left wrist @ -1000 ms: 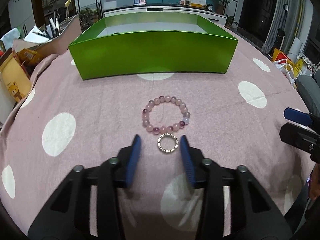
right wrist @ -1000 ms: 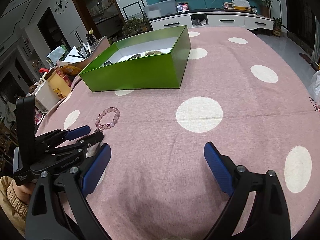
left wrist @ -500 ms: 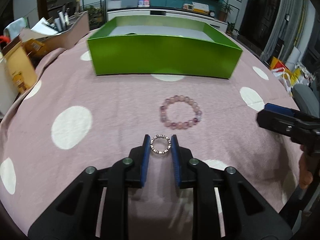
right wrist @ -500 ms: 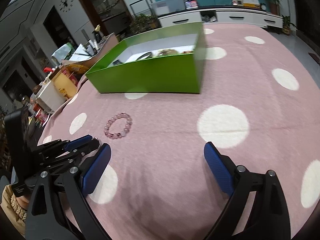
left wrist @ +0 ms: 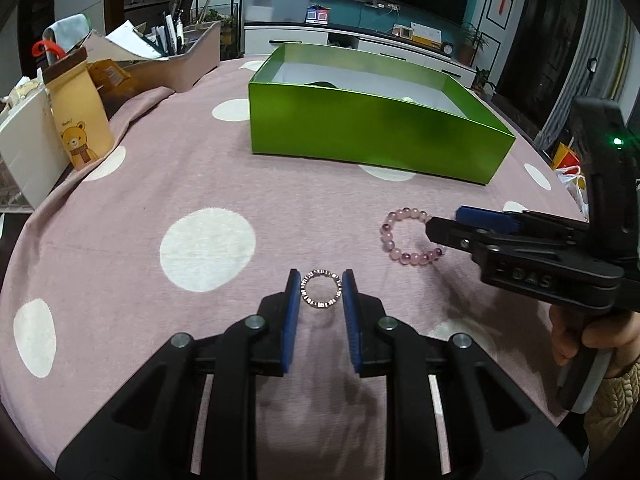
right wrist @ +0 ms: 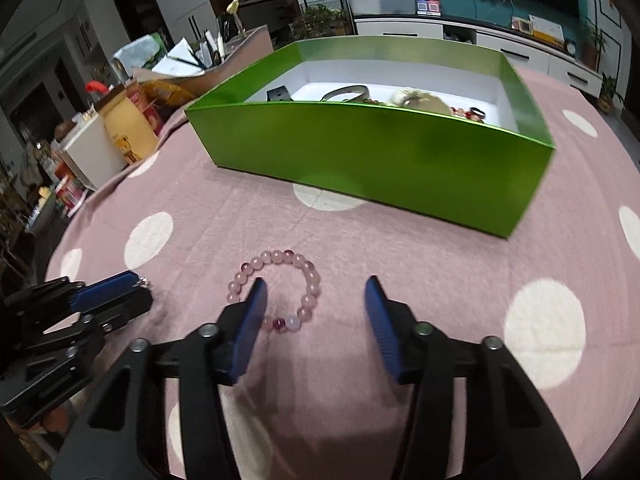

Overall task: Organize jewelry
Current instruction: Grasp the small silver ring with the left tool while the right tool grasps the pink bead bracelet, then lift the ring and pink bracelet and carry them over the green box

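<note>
the left gripper point(left wrist: 321, 289) has its two blue fingers point(left wrist: 294, 304) pulled in narrow, and they pinch the small sparkly ring point(left wrist: 321, 289) from both sides. the ring stands up between the tips, a little above the pink cloth on the counter point(left wrist: 152, 184).

the right gripper point(right wrist: 316, 300) has been closing its fingers point(right wrist: 378, 316) just now, but there is a gap on both sides and they do not squeeze anything yet. the pink bead bracelet point(right wrist: 276, 292) lies flat on the cloth right at those tips. the left finger sits over the near left part of the bead loop, the right finger stands off to the bracelet's right, well apart from the beads. so the bracelet is a bit ahead and to the left of the middle of the gap (i think the fingers need to slide that way before they shut, or they may only catch one side).

the right gripper is much nearer to the bracelet than the left one.

farther out, past both, sits the green box point(right wrist: 400, 152), open on top, with other jewelry inside.

count: one ring, one bracelet on the cloth, one green box, two grippers. the pieces in the box are too jumbled to count.
</note>
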Demonstrator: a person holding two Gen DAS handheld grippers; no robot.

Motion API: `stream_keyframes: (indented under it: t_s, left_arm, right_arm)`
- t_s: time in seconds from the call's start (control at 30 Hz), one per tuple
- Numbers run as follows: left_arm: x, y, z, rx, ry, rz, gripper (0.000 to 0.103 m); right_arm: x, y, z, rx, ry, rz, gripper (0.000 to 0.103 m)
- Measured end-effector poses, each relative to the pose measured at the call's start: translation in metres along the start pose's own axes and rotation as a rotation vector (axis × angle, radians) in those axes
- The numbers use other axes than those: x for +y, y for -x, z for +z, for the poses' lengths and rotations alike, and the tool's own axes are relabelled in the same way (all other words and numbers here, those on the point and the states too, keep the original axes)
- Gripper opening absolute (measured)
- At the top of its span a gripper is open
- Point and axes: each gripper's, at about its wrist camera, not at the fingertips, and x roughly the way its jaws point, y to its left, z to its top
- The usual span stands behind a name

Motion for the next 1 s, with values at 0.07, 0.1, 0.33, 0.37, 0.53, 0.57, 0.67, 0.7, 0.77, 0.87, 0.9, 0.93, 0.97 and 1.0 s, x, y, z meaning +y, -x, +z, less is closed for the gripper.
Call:
stream_keyframes:
  t_s: [0.07, 0.1, 0.33, 0.37, 0.53, 0.57, 0.67, 0.7, 0.77, 0.87, 0.9, 0.93, 0.97, 1.0]
  left_arm:
    - [0.002, -0.001, -0.001, 0.002, 0.005, -0.004, 0.021]
    - [0.004, -0.001, -0.001, 0.002, 0.008, -0.005, 0.021]
    - [0.007, -0.002, -0.002, 0.003, 0.023, -0.012, 0.021]
    - [0.007, -0.002, -0.002, 0.003, 0.023, -0.012, 0.021]
    - [0.007, -0.001, -0.004, 0.008, 0.027, -0.012, 0.021]
    - [0.007, 0.000, -0.004, 0.007, 0.026, -0.013, 0.021]
    - [0.006, 0.003, -0.003, 0.001, 0.023, -0.014, 0.021]
    - [0.006, 0.003, -0.004, -0.001, 0.023, -0.014, 0.021]
    - [0.006, 0.006, -0.003, -0.007, 0.022, -0.015, 0.021]
    - [0.006, 0.009, -0.003, -0.012, 0.023, -0.012, 0.021]
    - [0.007, 0.010, -0.003, -0.014, 0.023, -0.013, 0.021]
    - [0.007, 0.011, -0.003, -0.015, 0.022, -0.013, 0.021]
    - [0.007, 0.012, -0.003, -0.017, 0.021, -0.012, 0.021]
    - [0.006, 0.014, -0.003, -0.020, 0.020, -0.011, 0.021]
  right_arm:
    - [0.005, -0.003, 0.000, -0.004, 0.031, -0.025, 0.041]
    - [0.007, -0.003, 0.000, -0.004, 0.043, -0.031, 0.037]
    - [0.019, -0.007, -0.001, -0.003, 0.131, -0.097, 0.011]
    - [0.019, -0.007, -0.001, -0.004, 0.136, -0.103, 0.010]
    - [0.023, -0.004, -0.001, -0.014, 0.143, -0.106, 0.007]
    - [0.023, 0.000, 0.000, -0.023, 0.140, -0.101, 0.007]
    - [0.026, 0.013, 0.001, -0.054, 0.144, -0.094, 0.007]
    - [0.027, 0.018, 0.001, -0.064, 0.147, -0.096, 0.007]
    - [0.028, 0.026, 0.002, -0.081, 0.152, -0.094, 0.007]
    - [0.029, 0.039, 0.002, -0.107, 0.153, -0.092, 0.007]
    - [0.028, 0.042, 0.001, -0.114, 0.150, -0.091, 0.007]
    - [0.028, 0.047, 0.001, -0.124, 0.148, -0.092, 0.007]
    - [0.027, 0.052, 0.001, -0.135, 0.145, -0.092, 0.007]
    - [0.026, 0.056, 0.001, -0.143, 0.141, -0.092, 0.007]
